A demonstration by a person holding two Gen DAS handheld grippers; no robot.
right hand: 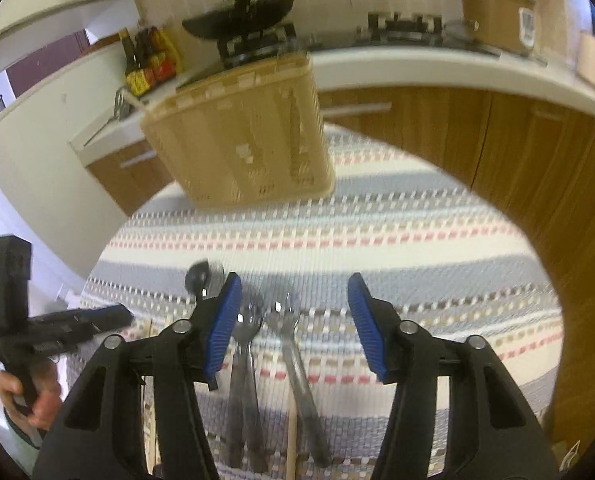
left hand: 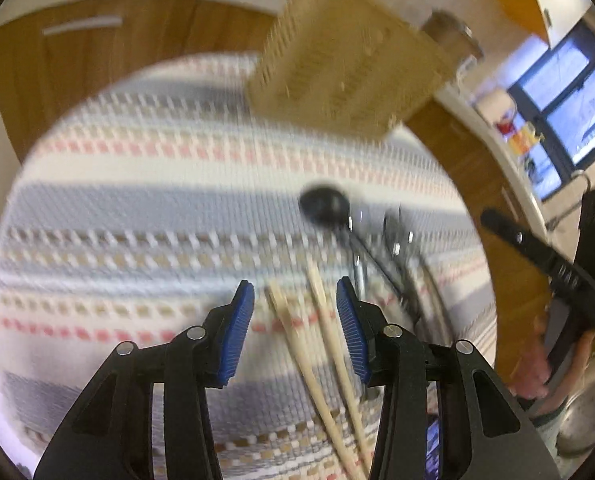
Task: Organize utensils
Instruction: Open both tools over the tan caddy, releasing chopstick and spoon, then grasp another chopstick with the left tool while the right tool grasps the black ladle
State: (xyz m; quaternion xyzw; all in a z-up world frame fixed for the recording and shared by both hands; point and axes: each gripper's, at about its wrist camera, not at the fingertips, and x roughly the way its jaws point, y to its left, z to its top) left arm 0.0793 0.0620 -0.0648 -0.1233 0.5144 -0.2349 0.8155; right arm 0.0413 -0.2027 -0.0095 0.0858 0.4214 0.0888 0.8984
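Observation:
My left gripper (left hand: 295, 300) is open just above two wooden chopsticks (left hand: 317, 344) that lie between its blue pads on the striped cloth. A black spoon (left hand: 323, 204) and metal cutlery (left hand: 397, 248) lie to its right. My right gripper (right hand: 295, 304) is open over a metal spoon (right hand: 245, 344) and a metal fork (right hand: 293, 344); the black spoon (right hand: 197, 278) shows by its left finger. A beige perforated utensil basket (right hand: 241, 136) stands at the far side of the table; it also shows in the left wrist view (left hand: 349, 68). Both views are motion-blurred.
The round table has a striped woven cloth (right hand: 437, 240). Wooden cabinets (right hand: 517, 140) and a white counter with a stove, pan (right hand: 241, 12), sauce bottles (right hand: 149, 60) and a pot (right hand: 493, 12) stand behind. The other gripper shows at the left of the right wrist view (right hand: 29, 332).

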